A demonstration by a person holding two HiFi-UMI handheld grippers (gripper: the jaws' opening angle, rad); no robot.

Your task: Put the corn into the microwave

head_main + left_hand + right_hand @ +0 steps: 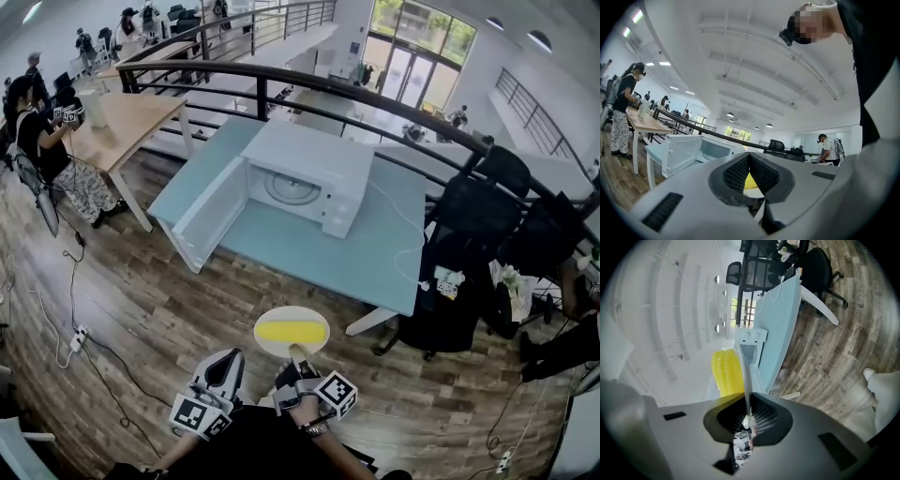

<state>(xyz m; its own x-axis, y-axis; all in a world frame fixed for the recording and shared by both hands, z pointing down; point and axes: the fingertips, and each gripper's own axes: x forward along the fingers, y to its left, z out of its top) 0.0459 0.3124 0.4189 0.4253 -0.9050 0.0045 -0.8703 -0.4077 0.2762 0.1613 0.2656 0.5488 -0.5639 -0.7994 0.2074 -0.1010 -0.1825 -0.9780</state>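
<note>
**Fig. Corn carried on a plate toward the open microwave: hazards and clearances**

Lower left of the head view: the left claw [225, 367] has its jaws together on nothing and hangs just beside the load.

Lower centre: the corn [291, 330] lies loose on a plate [292, 350], well apart from the microwave [314, 164]. The right claw [298, 362] is clamped on the plate's near rim only. A one-edge grip probably lets the plate tip, and the round cob could then roll off onto the wooden floor [141, 309].

Upper centre: the microwave stands on the blue worktop [319, 248]. Its door [208, 214] is swung out toward frame left and reaches the worktop's near edge. A plate brought in from the left could strike the door or the edge of the opening. Bare floor lies between the person and the worktop, so a straight approach looks free.

Right: the office chairs [469, 234] crowd the worktop's right end and leave less room there.
</note>
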